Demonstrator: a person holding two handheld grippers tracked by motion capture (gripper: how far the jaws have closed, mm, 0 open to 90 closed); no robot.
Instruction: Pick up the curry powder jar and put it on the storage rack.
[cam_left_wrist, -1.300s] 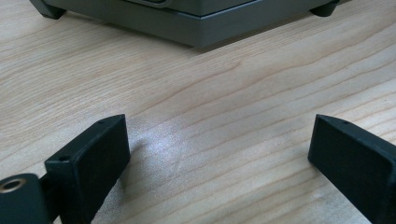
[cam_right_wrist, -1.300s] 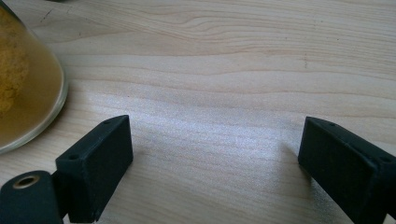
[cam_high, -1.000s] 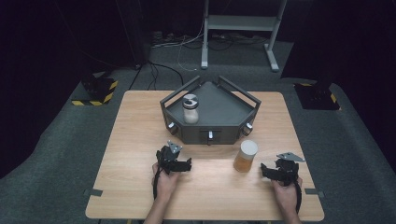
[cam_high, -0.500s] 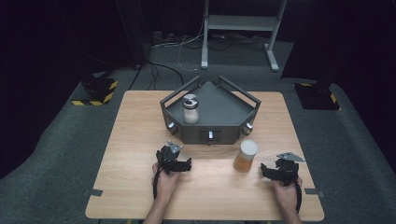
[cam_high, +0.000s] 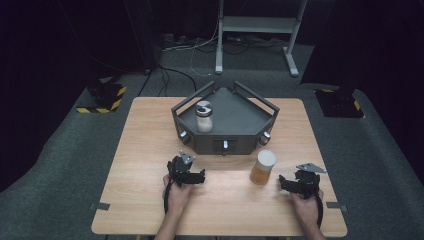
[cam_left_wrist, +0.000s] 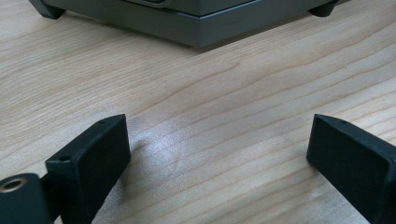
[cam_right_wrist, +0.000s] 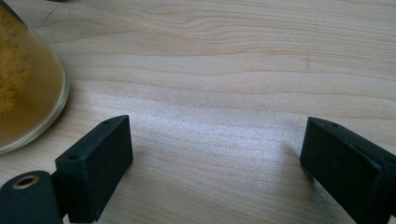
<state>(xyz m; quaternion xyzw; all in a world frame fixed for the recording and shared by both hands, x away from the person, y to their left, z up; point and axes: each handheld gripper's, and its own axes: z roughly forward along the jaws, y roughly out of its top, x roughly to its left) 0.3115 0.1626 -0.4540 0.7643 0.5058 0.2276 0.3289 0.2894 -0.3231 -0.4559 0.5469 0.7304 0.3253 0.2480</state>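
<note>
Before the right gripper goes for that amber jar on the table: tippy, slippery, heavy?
The amber jar stands tall on a narrow base, so a high push would probably tip it. Its clear wall looks smooth, likely slick between hard black pads. It seems nearly full of yellowish contents, so probably hefty for its size.

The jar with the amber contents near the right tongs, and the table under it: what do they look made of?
The jar looks like clear glass or hard plastic, glossy: its amber contents show through the wall, and its pale lid looks matte. The table looks like light wood or a wood-look laminate, satin: grain lines run across it, with a soft sheen.
</note>
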